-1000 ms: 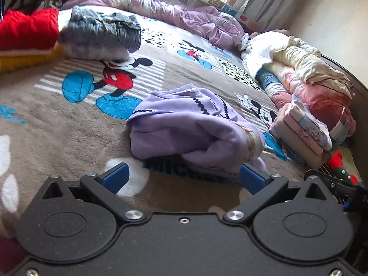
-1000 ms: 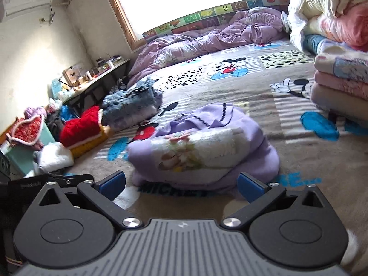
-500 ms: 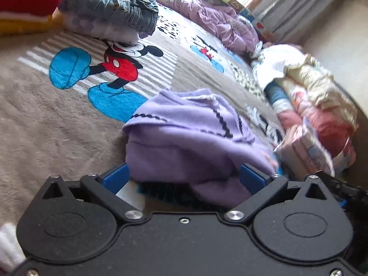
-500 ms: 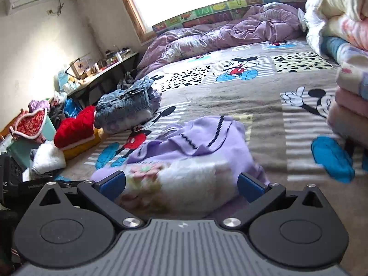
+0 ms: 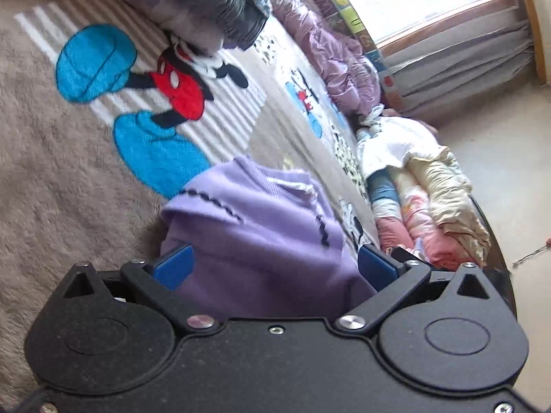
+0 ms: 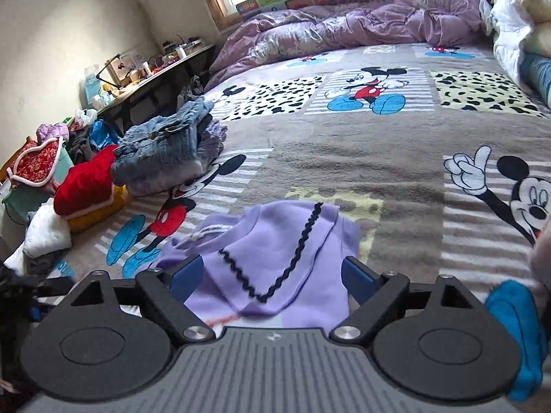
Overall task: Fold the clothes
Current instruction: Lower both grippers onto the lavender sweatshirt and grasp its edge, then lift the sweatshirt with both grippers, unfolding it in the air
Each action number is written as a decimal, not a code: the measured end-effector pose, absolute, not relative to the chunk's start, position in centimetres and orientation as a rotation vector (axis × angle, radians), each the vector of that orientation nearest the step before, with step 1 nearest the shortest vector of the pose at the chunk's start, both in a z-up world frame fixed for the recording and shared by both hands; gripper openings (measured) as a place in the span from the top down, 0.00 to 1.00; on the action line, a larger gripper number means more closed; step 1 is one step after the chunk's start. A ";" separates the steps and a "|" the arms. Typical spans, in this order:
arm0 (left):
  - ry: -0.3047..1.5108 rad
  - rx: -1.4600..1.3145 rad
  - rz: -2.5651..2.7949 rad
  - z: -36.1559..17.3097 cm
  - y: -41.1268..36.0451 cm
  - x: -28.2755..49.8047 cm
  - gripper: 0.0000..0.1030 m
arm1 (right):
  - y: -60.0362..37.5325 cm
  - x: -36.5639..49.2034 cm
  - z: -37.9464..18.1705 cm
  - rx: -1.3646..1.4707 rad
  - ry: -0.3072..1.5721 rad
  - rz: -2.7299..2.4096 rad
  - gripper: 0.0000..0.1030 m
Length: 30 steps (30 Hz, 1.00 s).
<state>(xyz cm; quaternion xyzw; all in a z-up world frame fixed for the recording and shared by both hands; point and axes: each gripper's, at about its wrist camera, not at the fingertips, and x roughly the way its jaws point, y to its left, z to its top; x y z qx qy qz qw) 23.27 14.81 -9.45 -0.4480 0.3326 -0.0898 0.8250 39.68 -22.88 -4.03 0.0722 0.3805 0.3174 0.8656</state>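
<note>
A folded lilac sweater (image 5: 261, 230) with black zigzag trim lies on the grey cartoon-mouse blanket (image 5: 51, 179). My left gripper (image 5: 273, 266) is open, and the sweater bundle fills the gap between its blue pads (image 5: 172, 266). This view is rolled to one side. The right wrist view shows the same sweater (image 6: 275, 241) from the other side. My right gripper (image 6: 272, 277) is open too, its blue pads (image 6: 360, 278) on either side of the sweater's near edge. Neither pair of pads presses the cloth.
A stack of folded jeans (image 6: 165, 151) and a red garment (image 6: 86, 182) sit at the left of the bed, with white clothes (image 6: 44, 230) beside them. A purple duvet (image 6: 361, 24) lies by the window. Piled bedding (image 5: 423, 189) lines the right side. A cluttered desk (image 6: 144, 69) stands beyond the bed.
Both grippers have moved forward, so the sweater now sits between their open fingers. The left gripper has rolled sideways and the sweater looks bunched up closer to both cameras.
</note>
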 end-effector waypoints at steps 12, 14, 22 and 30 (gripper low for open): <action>0.757 -0.946 -0.126 -12.1 16.9 26.7 0.02 | -19.3 47.2 -8.0 0.079 0.916 0.730 0.25; 0.769 -0.938 -0.128 -12.7 16.7 27.4 0.02 | -18.8 47.9 -8.7 0.074 0.934 0.741 0.25; 0.781 -0.837 -0.155 -13.7 15.1 29.0 0.33 | -17.5 49.8 -10.6 0.025 0.982 0.785 0.55; 0.706 -0.706 -0.178 -12.1 14.0 28.0 0.73 | -19.1 46.7 -8.4 0.062 0.870 0.803 0.86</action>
